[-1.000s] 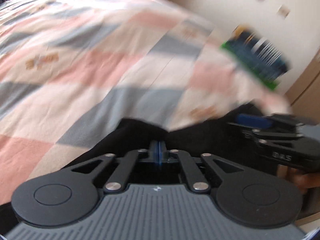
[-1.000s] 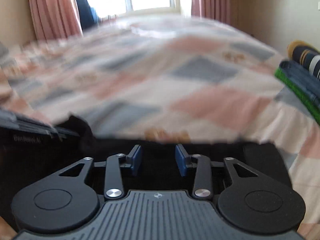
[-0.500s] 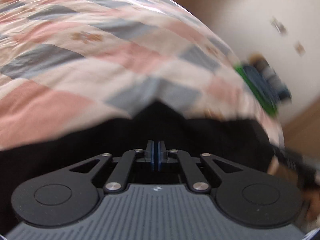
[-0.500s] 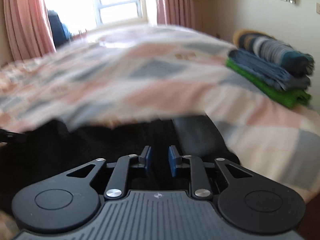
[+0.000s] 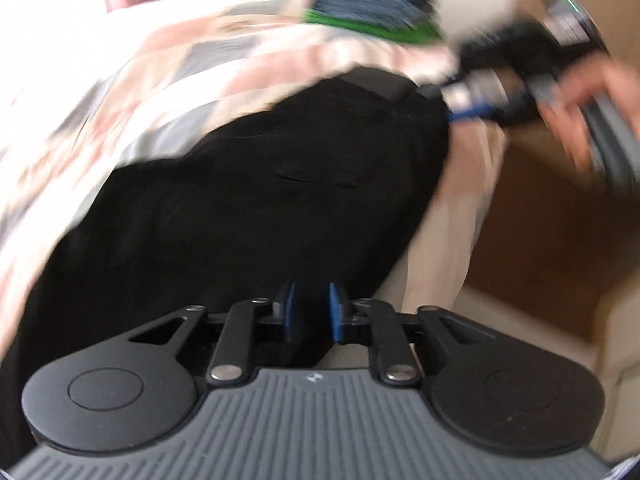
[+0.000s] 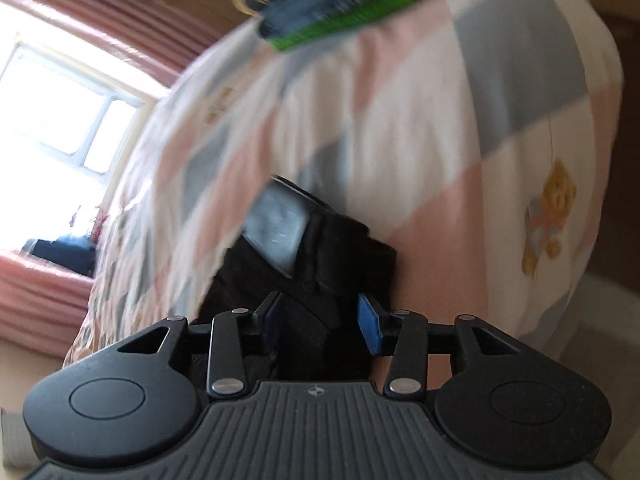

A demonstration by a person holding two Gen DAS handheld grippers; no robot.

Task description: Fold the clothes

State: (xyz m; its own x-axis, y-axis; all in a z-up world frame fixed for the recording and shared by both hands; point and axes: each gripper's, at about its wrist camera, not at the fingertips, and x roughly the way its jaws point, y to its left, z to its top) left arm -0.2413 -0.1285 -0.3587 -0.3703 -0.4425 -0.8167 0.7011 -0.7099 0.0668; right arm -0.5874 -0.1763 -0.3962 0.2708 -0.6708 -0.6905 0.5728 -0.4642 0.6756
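Black garment [image 5: 256, 208] spread on bed [image 6: 460, 128]; left gripper [image 5: 311, 312] and right gripper [image 6: 324, 320] both released, fingers parted over cloth. Judged mid-fold; edge to be regripped next.

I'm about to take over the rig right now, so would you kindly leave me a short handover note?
Left hand-held gripper: jaws slightly apart, black fabric between the pads; whether it grips is unclear.
Right hand-held gripper: open wide, held over a bunched end of the black garment, gripping nothing.
The garment lies on the checked bedspread, one edge hanging off the bed side. A stack of folded clothes sits further up the bed.
Done: earlier items are folded and stacked.
Left: the black garment does not look neatly folded; both views are blurred. Finish folding and add it to the stack.
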